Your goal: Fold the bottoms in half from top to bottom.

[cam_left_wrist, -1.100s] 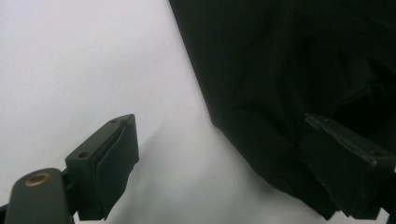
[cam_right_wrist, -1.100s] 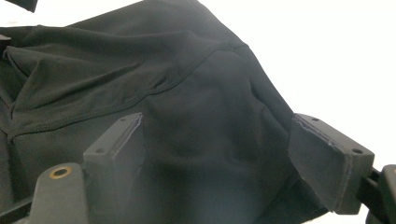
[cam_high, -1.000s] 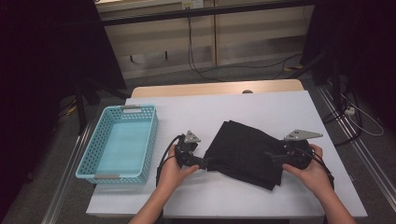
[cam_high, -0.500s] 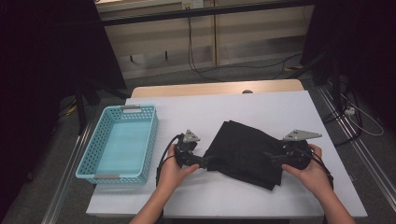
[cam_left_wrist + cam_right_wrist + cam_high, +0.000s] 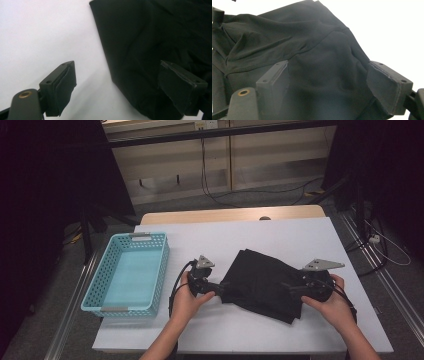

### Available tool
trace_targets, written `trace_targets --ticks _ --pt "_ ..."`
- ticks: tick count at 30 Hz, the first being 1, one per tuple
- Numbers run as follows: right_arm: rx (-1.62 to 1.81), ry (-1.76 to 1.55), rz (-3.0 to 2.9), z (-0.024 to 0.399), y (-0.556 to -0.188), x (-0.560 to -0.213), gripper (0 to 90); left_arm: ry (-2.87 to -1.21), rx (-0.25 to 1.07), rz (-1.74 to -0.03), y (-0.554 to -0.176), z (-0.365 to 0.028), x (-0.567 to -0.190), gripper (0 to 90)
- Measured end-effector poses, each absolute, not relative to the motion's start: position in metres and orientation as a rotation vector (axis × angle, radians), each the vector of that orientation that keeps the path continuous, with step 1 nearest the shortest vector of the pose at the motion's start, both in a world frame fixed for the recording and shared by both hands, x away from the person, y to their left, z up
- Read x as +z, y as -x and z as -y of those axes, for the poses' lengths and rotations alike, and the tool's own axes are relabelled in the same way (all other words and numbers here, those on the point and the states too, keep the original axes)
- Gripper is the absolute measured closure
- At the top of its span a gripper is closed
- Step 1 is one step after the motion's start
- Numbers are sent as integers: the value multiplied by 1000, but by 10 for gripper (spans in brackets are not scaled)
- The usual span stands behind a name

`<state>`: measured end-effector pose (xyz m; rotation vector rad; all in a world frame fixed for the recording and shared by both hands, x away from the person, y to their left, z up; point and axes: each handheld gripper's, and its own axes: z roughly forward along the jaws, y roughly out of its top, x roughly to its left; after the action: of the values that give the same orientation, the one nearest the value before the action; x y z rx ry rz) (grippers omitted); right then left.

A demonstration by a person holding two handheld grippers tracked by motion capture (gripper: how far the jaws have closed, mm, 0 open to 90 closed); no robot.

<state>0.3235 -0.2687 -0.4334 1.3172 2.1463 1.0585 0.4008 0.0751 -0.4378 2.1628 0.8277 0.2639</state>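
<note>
Black folded cloth garment (image 5: 265,284) lies flat on the white table (image 5: 260,235), right of centre, with a gripper at each of its two near ends. The left gripper (image 5: 117,92) has its jaws spread wide; one pad (image 5: 65,86) sits over bare table and the other (image 5: 182,87) over the fabric, so the folded edge runs between them but nothing is pinched. The right gripper (image 5: 328,85) is likewise gaping, its jaws hovering above a seamed panel of the cloth without pressing on it. The person's left hand (image 5: 192,295) and right hand (image 5: 327,300) rest low at the table's near side. By my reading, the step in hand is lining up for a grasp on both ends of the garment; the next move calls for lowering the jaws around the fabric edges and closing on them together, taking all layers. A turquoise perforated plastic basket (image 5: 95,300) stands well apart at the left, with nothing in it.
</note>
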Motion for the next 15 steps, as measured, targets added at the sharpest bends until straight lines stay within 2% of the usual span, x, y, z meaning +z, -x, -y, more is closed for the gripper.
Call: trace_targets --ticks 8,11,15 --pt "1059 -1314 -2151 267 -323 -434 180 -2214 284 -829 -395 -67 -453 189" --pt "1059 -1306 -2157 266 -323 -434 180 -2215 298 -826 -390 -66 -457 235" --pt "1065 -1300 -2157 266 -322 -433 180 -2214 253 -840 -386 -66 -456 322"
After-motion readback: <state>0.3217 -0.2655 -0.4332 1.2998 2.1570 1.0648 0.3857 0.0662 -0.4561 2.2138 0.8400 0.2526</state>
